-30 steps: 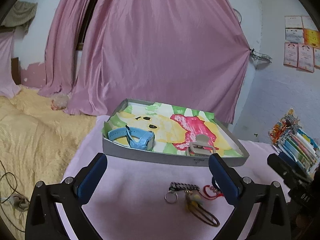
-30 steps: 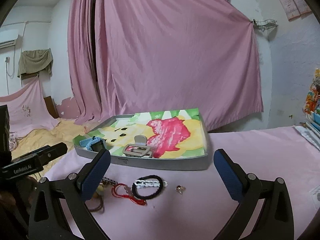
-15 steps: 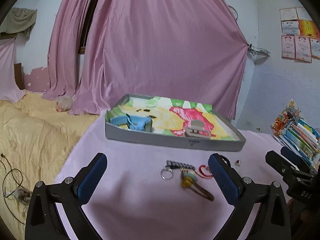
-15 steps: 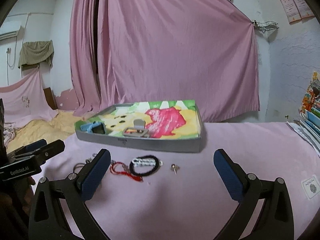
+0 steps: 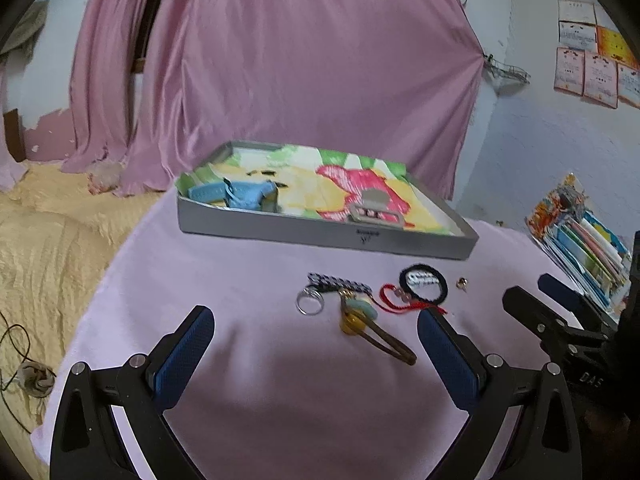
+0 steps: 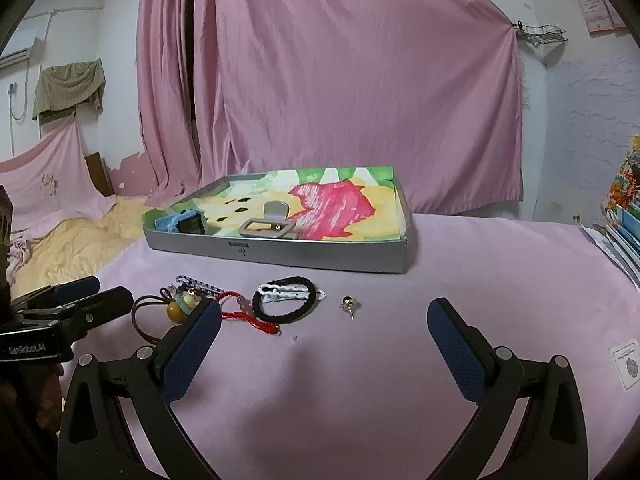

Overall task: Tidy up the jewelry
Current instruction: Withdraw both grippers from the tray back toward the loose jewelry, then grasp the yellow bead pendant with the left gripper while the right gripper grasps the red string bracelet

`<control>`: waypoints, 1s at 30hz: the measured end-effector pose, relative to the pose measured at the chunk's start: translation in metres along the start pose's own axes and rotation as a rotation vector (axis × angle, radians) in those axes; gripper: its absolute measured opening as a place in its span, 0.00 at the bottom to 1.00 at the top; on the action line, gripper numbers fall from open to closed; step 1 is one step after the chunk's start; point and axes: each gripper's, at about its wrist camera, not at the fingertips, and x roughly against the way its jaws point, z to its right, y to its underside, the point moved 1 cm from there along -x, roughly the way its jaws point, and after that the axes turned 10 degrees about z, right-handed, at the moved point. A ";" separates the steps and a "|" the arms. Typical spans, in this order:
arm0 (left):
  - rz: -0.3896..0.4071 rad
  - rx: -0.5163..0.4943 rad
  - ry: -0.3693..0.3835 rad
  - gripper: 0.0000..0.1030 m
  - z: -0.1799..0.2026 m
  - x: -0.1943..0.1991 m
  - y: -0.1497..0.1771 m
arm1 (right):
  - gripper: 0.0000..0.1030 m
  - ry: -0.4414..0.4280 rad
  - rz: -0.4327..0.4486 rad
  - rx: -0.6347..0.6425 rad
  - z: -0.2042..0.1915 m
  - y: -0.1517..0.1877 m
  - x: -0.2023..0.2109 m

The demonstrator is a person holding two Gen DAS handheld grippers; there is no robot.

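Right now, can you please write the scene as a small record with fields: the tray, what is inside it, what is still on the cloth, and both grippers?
tray: grey tray with a colourful picture lining, at the far side of the pink cloth
inside tray: blue watch, grey clip
on cloth: black bracelet, red cord, small earring, keychain, brown hair tie with beads
left gripper: open, holding nothing
right gripper: open, holding nothing

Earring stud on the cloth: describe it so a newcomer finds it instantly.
Start at the grey tray on the pink tablecloth. In front of it lies a row of trinkets; the earring stud is the rightmost, just right of the black bracelet. It is the smallest piece and lies alone.
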 end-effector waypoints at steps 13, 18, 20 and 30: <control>-0.136 0.055 0.089 0.58 0.000 -0.021 0.008 | 0.94 -0.082 -0.180 -0.023 -0.004 0.004 -0.031; -0.174 0.064 0.098 0.30 0.000 -0.028 0.010 | 0.75 -0.137 -0.284 -0.029 -0.014 0.011 -0.050; -0.184 0.065 0.094 0.21 -0.001 -0.030 0.011 | 0.69 -0.155 -0.322 -0.026 -0.019 0.014 -0.058; -0.175 0.059 0.097 0.04 -0.005 -0.031 0.008 | 0.39 -0.187 -0.364 0.032 -0.039 0.011 -0.073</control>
